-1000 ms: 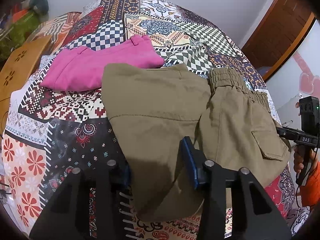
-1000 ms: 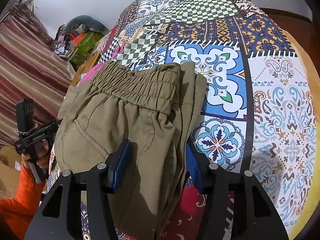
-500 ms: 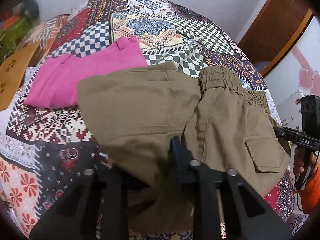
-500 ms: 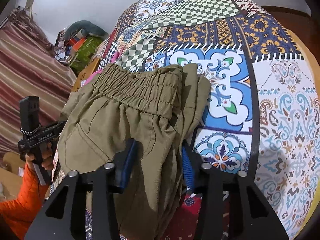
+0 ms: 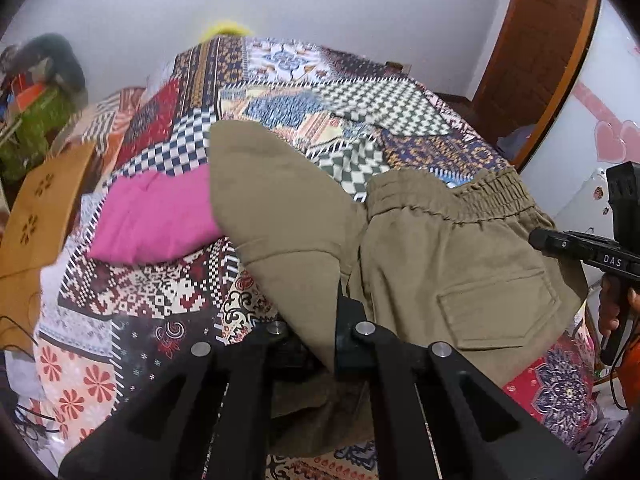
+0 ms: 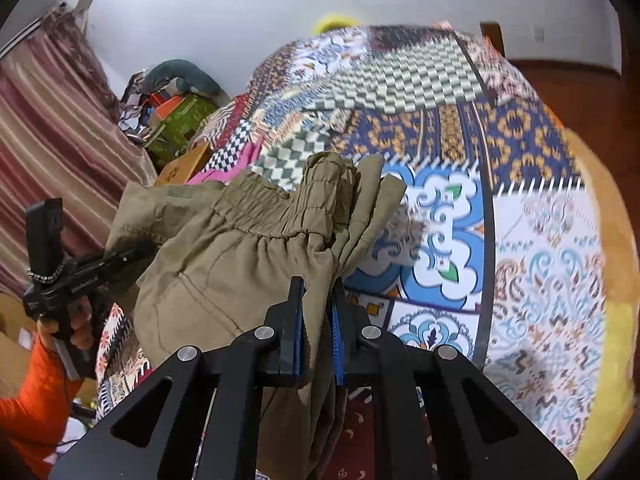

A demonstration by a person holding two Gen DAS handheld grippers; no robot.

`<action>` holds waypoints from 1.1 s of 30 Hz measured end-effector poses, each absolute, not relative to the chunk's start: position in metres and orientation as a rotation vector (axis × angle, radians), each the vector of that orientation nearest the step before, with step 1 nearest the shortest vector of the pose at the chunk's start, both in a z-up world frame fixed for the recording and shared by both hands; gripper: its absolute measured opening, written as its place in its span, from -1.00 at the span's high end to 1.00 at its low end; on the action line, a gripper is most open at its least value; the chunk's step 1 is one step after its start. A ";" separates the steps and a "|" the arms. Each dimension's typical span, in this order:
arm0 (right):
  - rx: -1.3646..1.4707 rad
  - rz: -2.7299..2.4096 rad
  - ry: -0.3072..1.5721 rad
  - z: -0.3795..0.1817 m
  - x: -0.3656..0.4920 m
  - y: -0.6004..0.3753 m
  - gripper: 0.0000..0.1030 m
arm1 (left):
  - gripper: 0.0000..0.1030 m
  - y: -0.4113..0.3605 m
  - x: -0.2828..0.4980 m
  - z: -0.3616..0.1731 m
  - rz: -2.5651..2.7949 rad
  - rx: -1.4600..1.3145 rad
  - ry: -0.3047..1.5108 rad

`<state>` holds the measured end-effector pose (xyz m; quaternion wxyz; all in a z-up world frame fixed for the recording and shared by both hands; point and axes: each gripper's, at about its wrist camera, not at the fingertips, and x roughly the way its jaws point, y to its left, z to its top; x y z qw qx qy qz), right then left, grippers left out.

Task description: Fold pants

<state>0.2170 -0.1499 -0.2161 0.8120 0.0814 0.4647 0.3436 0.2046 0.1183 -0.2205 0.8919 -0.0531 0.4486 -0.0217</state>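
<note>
Khaki pants (image 5: 452, 256) lie across the near part of the bed (image 5: 168, 292), long axis running left to right. The leg end is at left, partly lifted and motion-blurred. The elastic waistband (image 5: 456, 196) faces the far right, and a flap pocket (image 5: 496, 312) faces up.

Left gripper (image 5: 320, 336): fingers clenched on a fold of the leg fabric, which drapes over and hides the fingertips. Right gripper (image 6: 318, 332): blue-padded fingers (image 6: 298, 340) pinched on the bunched waist-side edge, with the cloth gathered into vertical pleats above them.

Surroundings, left to right:
- Cardboard box (image 5: 44, 208) at the bed's left edge.
- Pink garment (image 5: 156, 216) on the patchwork bedspread (image 5: 372, 100), touching the raised khaki leg, which overlaps its right side.
- Wooden door (image 5: 536, 52) at far right.

In the right wrist view a striped curtain (image 6: 48, 128) and a clutter pile (image 6: 168, 100) stand at left.

The lower pants edge is hidden behind both gripper bodies. The far bedspread is blurred.
</note>
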 end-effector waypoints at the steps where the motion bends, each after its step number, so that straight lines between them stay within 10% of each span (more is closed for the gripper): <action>1: 0.173 0.734 0.985 -0.214 0.217 -0.149 0.81 | 0.92 0.117 0.203 -0.217 -0.047 -0.105 0.925; 33: 0.045 0.855 0.734 -0.126 0.254 -0.053 0.83 | 0.93 0.199 0.213 -0.128 0.065 -0.137 0.728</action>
